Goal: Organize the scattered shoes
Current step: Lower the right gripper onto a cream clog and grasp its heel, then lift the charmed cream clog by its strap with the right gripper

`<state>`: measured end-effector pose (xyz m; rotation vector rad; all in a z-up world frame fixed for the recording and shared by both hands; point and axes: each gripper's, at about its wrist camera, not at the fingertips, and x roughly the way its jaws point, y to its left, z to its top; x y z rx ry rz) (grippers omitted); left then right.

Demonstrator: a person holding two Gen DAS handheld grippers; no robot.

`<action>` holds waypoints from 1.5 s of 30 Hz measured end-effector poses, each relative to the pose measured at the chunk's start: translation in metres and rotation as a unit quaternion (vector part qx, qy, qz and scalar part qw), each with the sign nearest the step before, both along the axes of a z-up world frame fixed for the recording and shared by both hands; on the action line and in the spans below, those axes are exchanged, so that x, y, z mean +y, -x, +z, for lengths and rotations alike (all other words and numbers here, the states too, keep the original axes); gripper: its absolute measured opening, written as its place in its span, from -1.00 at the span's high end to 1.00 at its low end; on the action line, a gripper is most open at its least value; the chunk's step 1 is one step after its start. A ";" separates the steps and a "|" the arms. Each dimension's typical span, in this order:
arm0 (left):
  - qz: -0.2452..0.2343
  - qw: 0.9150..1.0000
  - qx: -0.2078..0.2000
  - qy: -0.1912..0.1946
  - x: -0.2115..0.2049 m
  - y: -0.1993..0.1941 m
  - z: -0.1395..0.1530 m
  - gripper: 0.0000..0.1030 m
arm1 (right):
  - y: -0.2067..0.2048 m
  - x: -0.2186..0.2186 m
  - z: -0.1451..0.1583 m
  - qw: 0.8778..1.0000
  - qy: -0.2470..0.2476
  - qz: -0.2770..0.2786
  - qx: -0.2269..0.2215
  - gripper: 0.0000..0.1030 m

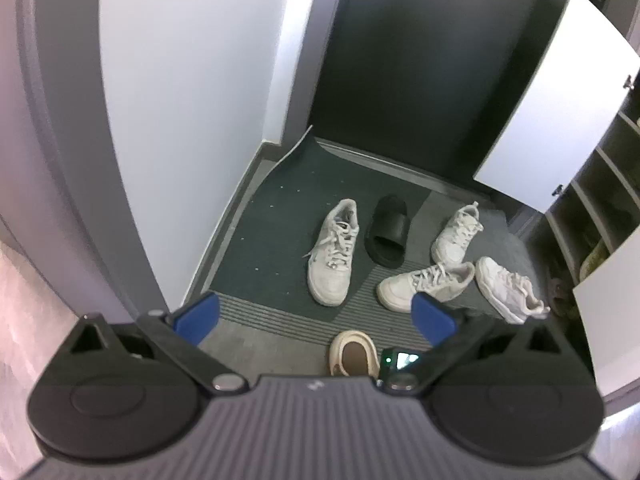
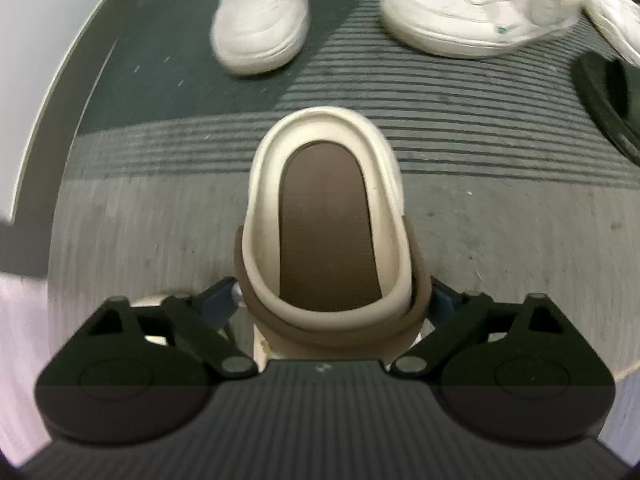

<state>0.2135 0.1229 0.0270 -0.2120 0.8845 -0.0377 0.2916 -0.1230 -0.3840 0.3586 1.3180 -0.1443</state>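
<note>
My right gripper (image 2: 332, 300) is shut on the heel of a cream clog (image 2: 324, 216) with a brown insole, held just above the grey mat. The clog also shows in the left wrist view (image 1: 354, 354). My left gripper (image 1: 316, 316) is open and empty, held high over the entry floor. Several white sneakers lie scattered on the mat: one at the centre (image 1: 334, 254), one lying crosswise (image 1: 426, 286), one behind it (image 1: 456, 234) and one at the right (image 1: 508, 288). A black slide (image 1: 388, 236) lies between them.
A shoe cabinet (image 1: 592, 216) with open white doors stands at the right, with shelves and some shoes inside. A dark door (image 1: 420, 60) is at the back, a white wall (image 1: 192, 80) at the left. A second black slide (image 2: 608, 100) lies at right in the right wrist view.
</note>
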 end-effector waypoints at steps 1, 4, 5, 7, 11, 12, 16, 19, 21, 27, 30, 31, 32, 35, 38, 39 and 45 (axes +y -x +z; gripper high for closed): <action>0.003 1.000 0.001 0.003 0.002 0.001 0.000 -0.99 | 0.001 -0.002 0.000 1.000 0.002 -0.018 0.001 -0.82; 0.007 1.000 -0.003 0.010 0.006 0.003 0.002 -0.99 | 0.008 -0.019 0.004 0.996 -0.007 -0.088 0.003 -0.82; 0.008 1.000 -0.006 0.012 0.007 0.005 0.003 -0.99 | 0.017 -0.041 0.010 0.989 -0.026 -0.147 0.008 -0.82; 0.007 1.000 -0.011 0.014 0.007 0.007 0.005 -0.99 | 0.035 -0.065 0.013 0.970 -0.056 -0.238 0.016 -0.82; -0.003 1.000 -0.016 0.015 0.000 0.011 0.009 -0.99 | 0.085 -0.105 0.018 0.898 -0.123 -0.420 0.033 -0.82; -0.006 1.000 -0.017 0.015 -0.002 0.012 0.010 -0.99 | 0.101 -0.111 0.016 0.877 -0.141 -0.458 0.038 -0.83; -0.013 1.000 -0.022 0.017 -0.011 0.016 0.014 -0.99 | 0.134 -0.129 0.011 0.838 -0.189 -0.510 0.036 -0.83; -0.024 0.999 -0.027 0.015 -0.020 0.021 0.016 -0.99 | 0.147 -0.137 0.006 0.834 -0.214 -0.508 0.034 -0.86; -0.034 0.999 -0.027 0.015 -0.027 0.024 0.017 -0.99 | 0.152 -0.142 0.004 0.836 -0.225 -0.500 0.030 -0.89; -0.058 0.998 -0.026 0.024 -0.040 0.029 0.019 -0.99 | 0.150 -0.154 0.003 0.865 -0.242 -0.438 0.019 -1.00; -0.067 0.997 -0.025 0.035 -0.044 0.032 0.020 -0.99 | 0.149 -0.161 0.013 0.879 -0.257 -0.402 -0.003 -1.00; -0.070 0.997 -0.024 0.036 -0.044 0.032 0.020 -0.99 | 0.147 -0.164 0.018 0.888 -0.267 -0.374 -0.014 -1.00; -0.072 0.996 -0.023 0.037 -0.045 0.033 0.019 -0.99 | 0.144 -0.167 0.022 0.895 -0.273 -0.352 -0.022 -1.00; -0.080 0.996 -0.021 0.040 -0.047 0.034 0.019 -0.99 | 0.123 -0.175 0.048 0.943 -0.232 -0.228 -0.067 -1.00; -0.084 0.995 -0.022 0.043 -0.045 0.036 0.019 -0.99 | 0.100 -0.165 0.086 0.983 -0.125 -0.041 -0.131 -1.00; -0.084 0.995 -0.023 0.044 -0.044 0.036 0.019 -0.99 | 0.094 -0.156 0.099 0.985 -0.073 0.048 -0.149 -1.00; -0.076 0.996 -0.031 0.044 -0.041 0.035 0.022 -0.99 | 0.122 -0.056 0.098 0.752 0.214 0.608 -0.134 -0.99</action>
